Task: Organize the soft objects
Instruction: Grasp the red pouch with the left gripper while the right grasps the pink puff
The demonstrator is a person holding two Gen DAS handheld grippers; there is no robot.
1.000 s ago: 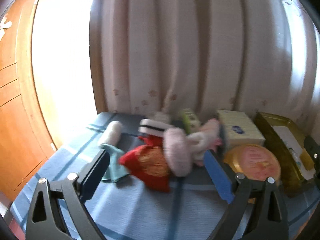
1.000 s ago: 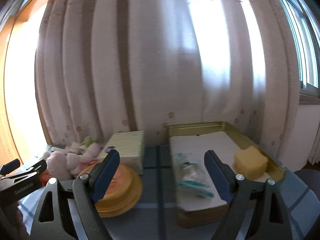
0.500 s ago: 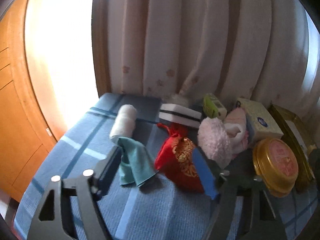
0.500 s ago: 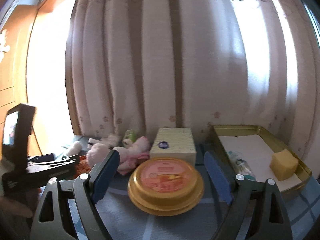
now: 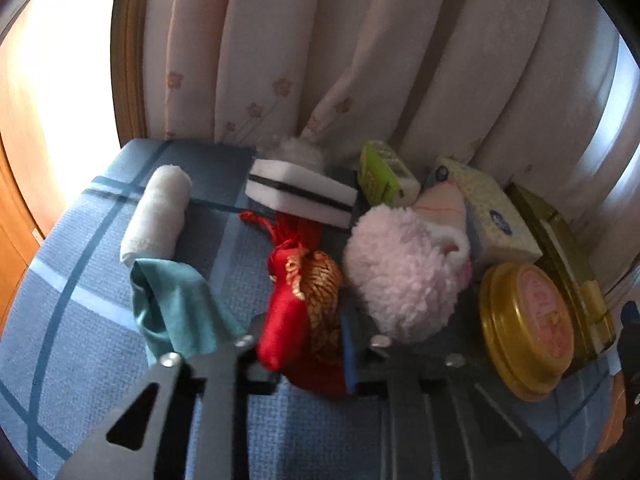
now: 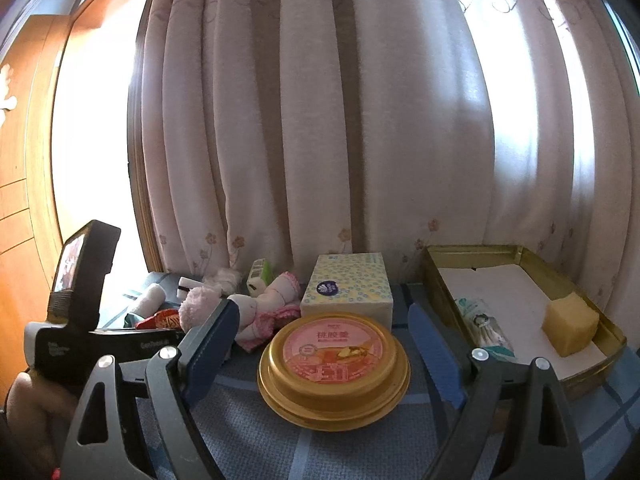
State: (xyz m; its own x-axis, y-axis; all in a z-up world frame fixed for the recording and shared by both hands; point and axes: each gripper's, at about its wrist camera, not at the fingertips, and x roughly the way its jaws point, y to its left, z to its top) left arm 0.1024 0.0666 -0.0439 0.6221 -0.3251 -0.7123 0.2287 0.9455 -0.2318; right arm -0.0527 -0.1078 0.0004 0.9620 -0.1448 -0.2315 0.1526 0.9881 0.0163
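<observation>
- Red pouch (image 5: 298,312), gold-embroidered, tasselled cord trailing away; lying between the left gripper's fingers (image 5: 348,344), pressed on both sides
- Pink fleece plush (image 5: 396,268); slumped just beyond the left gripper's right finger
- Teal cloth (image 5: 172,308); crumpled, just outside its left finger
- White rolled towel (image 5: 158,210); lying beyond the cloth, touching it
- Yellow sponge (image 6: 570,324); in the tray beyond the right gripper's right finger (image 6: 434,350)

A home room: flowered curtains (image 6: 360,120) behind a blue checked tablecloth (image 5: 80,320); wooden cabinet doors (image 6: 20,200) alongside.
</observation>
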